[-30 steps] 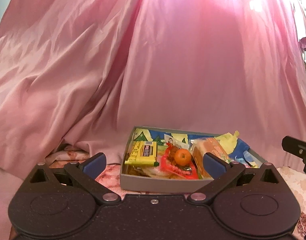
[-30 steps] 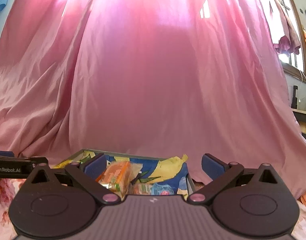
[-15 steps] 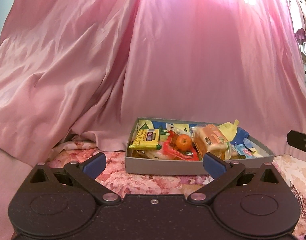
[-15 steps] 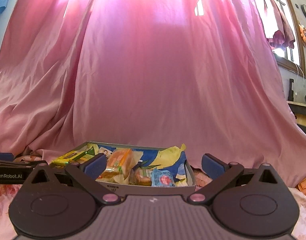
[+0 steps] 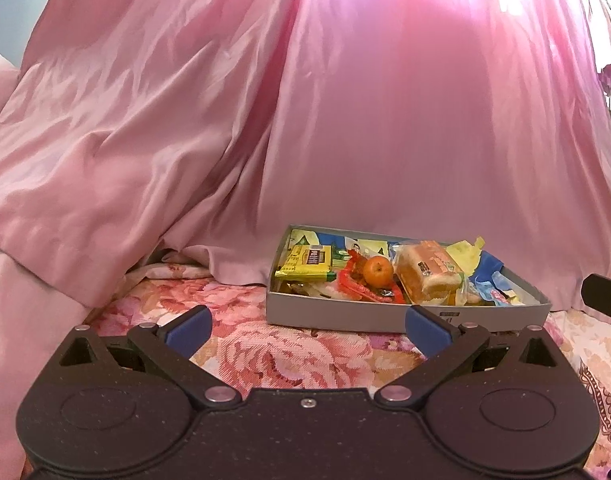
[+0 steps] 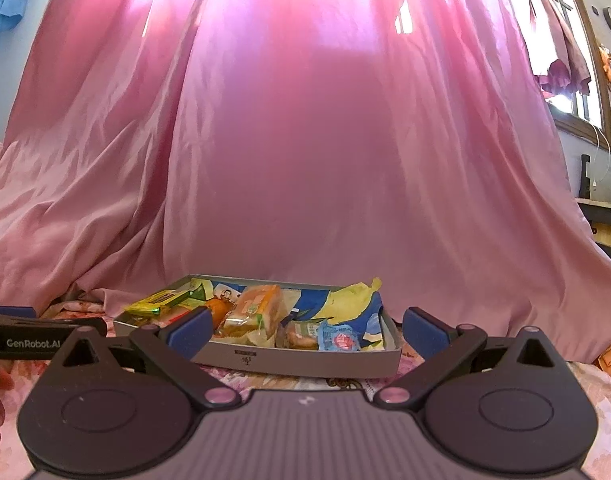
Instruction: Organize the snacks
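Floral bedding (image 5: 289,356) covers the surface nearest both cameras, pink roses on a soft, uneven cloth. Just above it the left gripper (image 5: 307,326) hangs with its jaws spread wide and nothing between them; the right gripper (image 6: 305,330) is likewise released and empty. Both sit short of the box (image 5: 385,314), which rests on the bedding with its grey front wall facing them.

Inside, the snacks lie heaped rather than sorted: a yellow packet (image 5: 305,266) at the left end, an orange (image 5: 378,272) on red wrappers (image 5: 357,286) in the middle, a wrapped bread loaf (image 5: 427,274) tilted beside it, and a small blue packet (image 6: 339,336) toward the right end. Behind the box a pink curtain (image 6: 305,160) falls to the bedding.

The step in hand looks like an approach for a first pick. Doing it well probably means going in over the front wall rather than at it, since the light box could slide on soft cloth. The orange sits highest and would likely roll if nudged, so closing on it squarely from above seems wise. Crinkly wrappers may drag their neighbours, so one gripper could steady the box while the other lifts.
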Demonstrator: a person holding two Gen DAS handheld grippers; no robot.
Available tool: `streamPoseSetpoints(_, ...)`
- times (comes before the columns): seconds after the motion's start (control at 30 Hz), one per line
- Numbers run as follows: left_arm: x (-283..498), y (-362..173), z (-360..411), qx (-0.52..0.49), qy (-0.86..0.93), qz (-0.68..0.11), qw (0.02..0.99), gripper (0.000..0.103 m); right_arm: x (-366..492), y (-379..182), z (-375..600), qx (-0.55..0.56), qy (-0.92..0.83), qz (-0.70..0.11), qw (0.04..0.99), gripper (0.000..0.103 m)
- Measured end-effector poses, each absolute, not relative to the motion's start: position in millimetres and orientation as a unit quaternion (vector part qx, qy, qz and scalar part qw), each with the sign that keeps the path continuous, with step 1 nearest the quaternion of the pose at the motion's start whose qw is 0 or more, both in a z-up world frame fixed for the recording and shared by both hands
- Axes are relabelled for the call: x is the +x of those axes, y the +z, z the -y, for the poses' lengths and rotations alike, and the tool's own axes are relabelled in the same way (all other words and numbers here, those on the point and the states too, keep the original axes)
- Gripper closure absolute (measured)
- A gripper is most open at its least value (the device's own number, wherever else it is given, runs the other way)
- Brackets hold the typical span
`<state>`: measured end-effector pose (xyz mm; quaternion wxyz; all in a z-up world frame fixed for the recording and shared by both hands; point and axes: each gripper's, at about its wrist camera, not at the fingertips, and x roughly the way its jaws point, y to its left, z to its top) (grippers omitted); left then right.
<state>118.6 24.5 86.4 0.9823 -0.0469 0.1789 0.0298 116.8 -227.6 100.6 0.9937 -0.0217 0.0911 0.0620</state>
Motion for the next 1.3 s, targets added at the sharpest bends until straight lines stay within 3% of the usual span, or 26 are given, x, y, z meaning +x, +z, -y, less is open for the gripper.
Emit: streamPoseSetpoints(1.3,73.9,43.1,-29.4,-0.041,0.048,-0.212,0.975,0.001,83.0,68.3,209.1,-0.061,0.102,-0.080,0.990,0.000)
